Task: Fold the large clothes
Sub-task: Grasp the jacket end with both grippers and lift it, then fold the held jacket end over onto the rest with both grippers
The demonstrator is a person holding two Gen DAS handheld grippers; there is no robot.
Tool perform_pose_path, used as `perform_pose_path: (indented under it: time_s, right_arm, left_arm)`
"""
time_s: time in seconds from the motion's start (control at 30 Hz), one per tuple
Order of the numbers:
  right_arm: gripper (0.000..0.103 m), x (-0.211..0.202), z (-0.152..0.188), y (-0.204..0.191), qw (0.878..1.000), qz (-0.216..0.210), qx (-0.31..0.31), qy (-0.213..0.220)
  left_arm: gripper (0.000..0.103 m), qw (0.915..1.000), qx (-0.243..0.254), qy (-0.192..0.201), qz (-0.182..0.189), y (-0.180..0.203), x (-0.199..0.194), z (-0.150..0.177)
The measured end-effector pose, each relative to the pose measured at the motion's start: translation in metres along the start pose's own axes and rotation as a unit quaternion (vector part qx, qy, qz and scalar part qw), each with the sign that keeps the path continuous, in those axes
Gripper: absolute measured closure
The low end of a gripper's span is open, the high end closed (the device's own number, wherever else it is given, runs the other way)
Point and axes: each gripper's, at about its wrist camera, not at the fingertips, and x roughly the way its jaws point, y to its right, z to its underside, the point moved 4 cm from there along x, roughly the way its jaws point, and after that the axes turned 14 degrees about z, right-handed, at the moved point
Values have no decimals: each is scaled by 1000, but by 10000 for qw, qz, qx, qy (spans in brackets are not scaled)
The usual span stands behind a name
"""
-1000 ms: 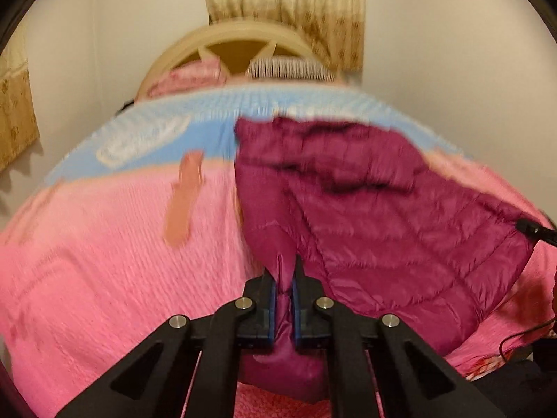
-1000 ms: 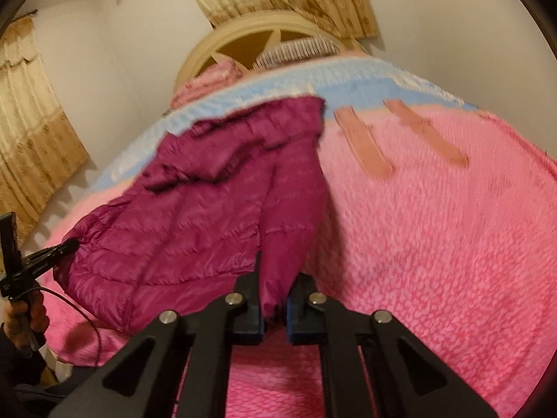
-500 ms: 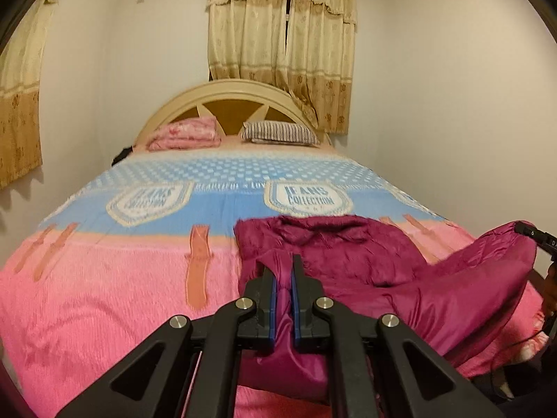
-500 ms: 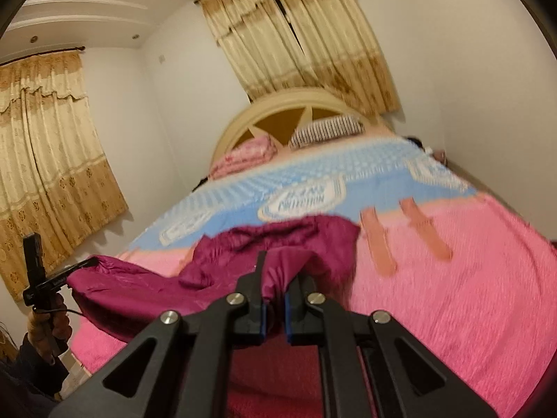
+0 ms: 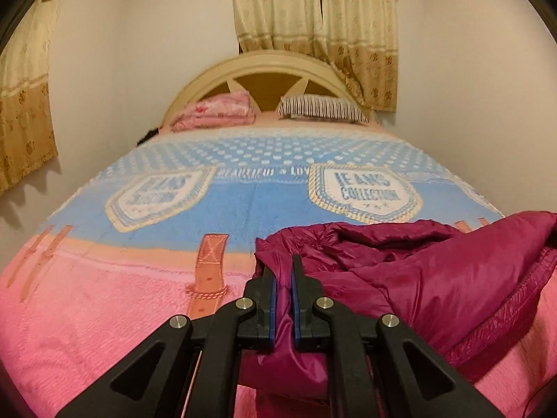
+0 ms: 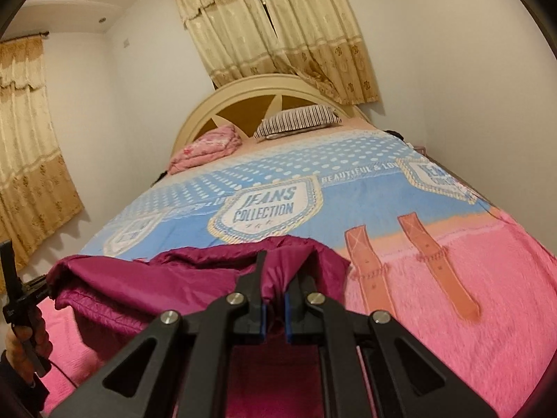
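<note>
A magenta quilted puffer jacket (image 5: 424,264) lies bunched on the near, pink part of the bed. My left gripper (image 5: 282,271) is shut on one bottom corner of the jacket and holds it just above the bedspread. My right gripper (image 6: 278,271) is shut on the other corner of the jacket (image 6: 195,278), whose fabric drapes over the fingers. The hem hangs between both grippers, lifted and doubled back over the body. The left gripper also shows in the right wrist view (image 6: 21,296), at the far left.
The bed wears a pink and blue bedspread (image 5: 139,313) with "Jeans Collection" badges. A pink folded blanket (image 5: 216,109) and a striped pillow (image 5: 323,108) lie at the cream headboard (image 6: 264,90). Curtains hang behind and at left. Walls close both sides.
Both grippers have lifted the jacket's bottom hem off the bed and carried it forward toward the headboard, so the flat jacket is now bunched and folding over itself.
</note>
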Motion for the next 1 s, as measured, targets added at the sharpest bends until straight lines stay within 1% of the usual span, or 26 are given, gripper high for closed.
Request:
perform_pose_path:
  time_s: [0.03, 0.07, 0.2, 0.27, 0.37, 0.43, 0.5, 0.53, 0.6, 0.63, 0.67, 0.7, 0.73, 0.77, 0.8, 0.83, 0.93, 0.97, 1.0]
  right_arm:
    - [94, 14, -4, -3, 10000, 48, -41, -47]
    - [94, 19, -4, -2, 9999, 60, -49, -80]
    - [94, 62, -9, -4, 9994, 180, -59, -291]
    - [94, 77, -11, -5, 9991, 225, -61, -362]
    - [94, 102, -14, -7, 9984, 323, -110, -447]
    - [94, 121, -16, -8, 9975, 458, -181, -503]
    - [94, 137, -14, -10, 9966, 502, -268, -603]
    - [92, 144, -12, -11, 9961, 489, -303, -669]
    - [90, 153, -10, -11, 9961, 516, -267, -670]
    - [86, 157, -10, -10, 9959, 537, -251, -680]
    - [82, 160, -9, -9, 9956, 574, -248, -692]
    - [72, 163, -7, -7, 9953, 633, -241, -694]
    - [63, 166, -6, -6, 9950, 691, -230, -681]
    - [58, 168, -6, -5, 9948, 733, -209, -670]
    - [47, 171, -6, -3, 9946, 790, -159, -659]
    - [44, 173, -7, -1, 9944, 813, -104, -661]
    - [44, 175, -11, -3, 9937, 922, -71, -628]
    - [44, 171, -13, -5, 9927, 1063, -110, -566]
    - [41, 169, -15, -9, 9915, 1180, -154, -533]
  left_arm:
    - [97, 10000, -58, -68, -13, -5, 12, -2]
    - [97, 9998, -109, -143, -12, -9, 24, -2]
    - [97, 9991, -246, -331, -26, -17, 56, -4]
    - [97, 9987, -300, -400, -33, -20, 74, -7]
    - [96, 9981, -381, -480, -11, -24, 92, -8]
    - [95, 9969, -545, -565, 62, -28, 104, -7]
    - [94, 9949, -717, -709, 95, -31, 111, -3]
    - [93, 9944, -807, -678, 126, -34, 109, -1]
    - [89, 9939, -1009, -411, 171, -40, 100, 0]
    - [79, 9932, -1113, -289, 186, -43, 95, 0]
    - [58, 9929, -1172, -190, 101, -47, 90, -2]
    - [44, 9929, -1182, -106, -89, -50, 86, -5]
    - [18, 9925, -1178, 35, -322, -54, 81, -9]
    - [10, 9919, -1175, 191, -448, -57, 75, -13]
    - [10, 9916, -1164, 291, -489, -57, 73, -16]
    - [10, 9918, -1133, 289, -509, -56, 72, -20]
    - [10, 9915, -926, 122, -903, -45, 75, -27]
    - [10, 9906, -826, 113, -1089, -38, 73, -30]
    - [10, 9890, -748, 132, -1273, -33, 71, -32]
